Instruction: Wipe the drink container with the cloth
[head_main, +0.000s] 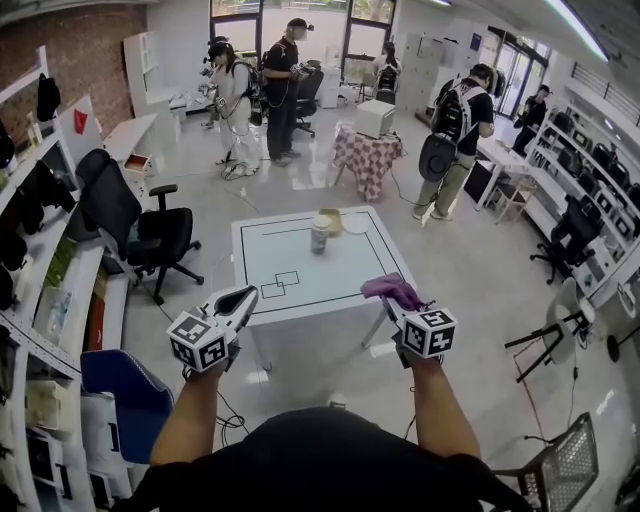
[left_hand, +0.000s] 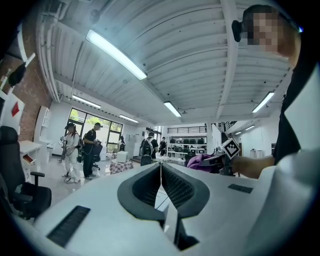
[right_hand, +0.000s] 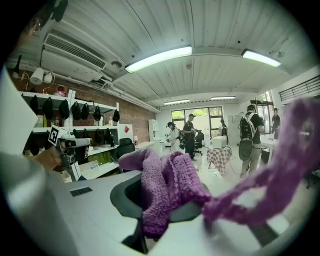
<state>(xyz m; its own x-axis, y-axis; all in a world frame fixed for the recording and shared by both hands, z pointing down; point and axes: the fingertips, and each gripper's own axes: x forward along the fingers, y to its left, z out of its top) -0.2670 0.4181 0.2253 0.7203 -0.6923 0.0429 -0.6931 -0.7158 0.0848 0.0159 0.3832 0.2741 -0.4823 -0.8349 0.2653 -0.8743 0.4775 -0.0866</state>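
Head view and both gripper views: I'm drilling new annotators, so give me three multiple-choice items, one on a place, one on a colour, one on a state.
1. Where does the drink container stand?
A. On the far half of the white table.
B. On the floor.
C. On the office chair.

2. What colour is the cloth?
A. Green.
B. White.
C. Purple.

3. What state is the left gripper in?
A. Open wide.
B. Shut, empty.
C. Shut on the cloth.

Answers:
1 A, the head view shows it upright past the table's middle.
2 C, purple knit fills the right gripper view.
3 B, the left gripper view shows the pads meeting on one line with nothing between.
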